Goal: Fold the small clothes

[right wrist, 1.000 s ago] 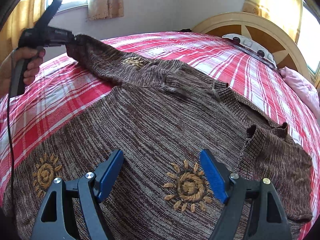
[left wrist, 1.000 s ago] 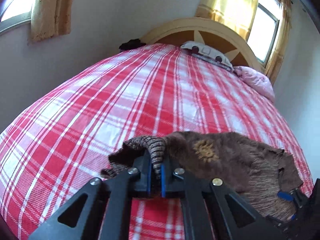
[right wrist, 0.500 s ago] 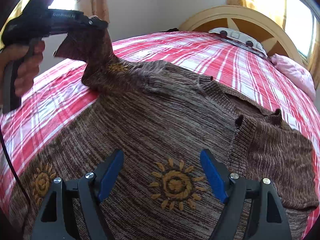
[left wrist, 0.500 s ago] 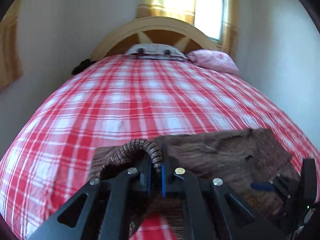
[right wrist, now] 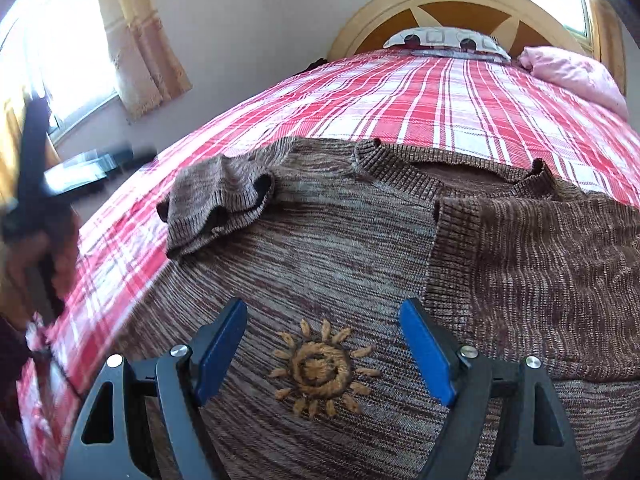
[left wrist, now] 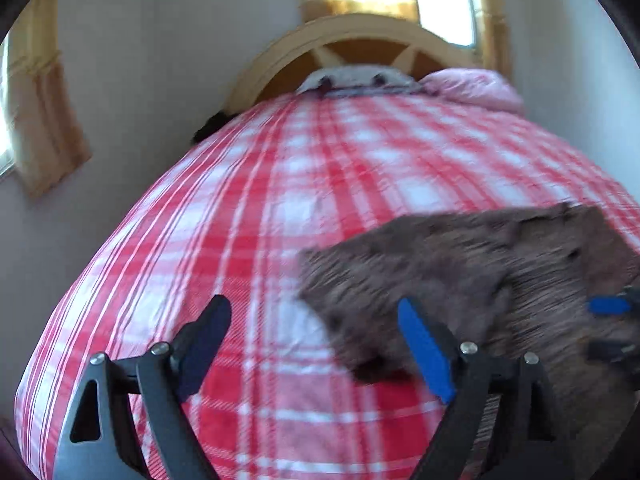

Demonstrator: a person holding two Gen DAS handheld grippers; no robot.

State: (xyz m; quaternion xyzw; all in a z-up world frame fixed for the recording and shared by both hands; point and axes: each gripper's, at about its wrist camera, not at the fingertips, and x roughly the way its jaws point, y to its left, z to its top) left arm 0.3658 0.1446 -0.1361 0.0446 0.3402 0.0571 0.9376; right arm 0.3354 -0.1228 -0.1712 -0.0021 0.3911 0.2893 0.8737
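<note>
A brown knitted sweater (right wrist: 344,248) with an embroidered sun (right wrist: 320,368) lies flat on the red plaid bedspread (right wrist: 440,96). Its left sleeve (right wrist: 216,208) lies bunched on the shoulder, and its right sleeve (right wrist: 532,260) is folded flat across the body. My right gripper (right wrist: 322,320) hovers open over the sun with nothing between its pads. My left gripper (left wrist: 312,320) is opening its jaws over bare bedspread, just left of the blurred sweater (left wrist: 460,264), and holds nothing. The right gripper (left wrist: 610,326) shows at the left wrist view's right edge.
A patterned pillow (right wrist: 444,40) and a pink pillow (right wrist: 572,72) lie against the wooden headboard (right wrist: 452,0). A wall with curtained windows (right wrist: 136,40) runs along the bed's left side. A person's hand (right wrist: 52,256) shows at the left edge.
The left gripper went from shut on the sleeve cuff to open. The sleeve now lies on the sweater's shoulder, and the left gripper has drawn away to the left. The right gripper stayed open.
</note>
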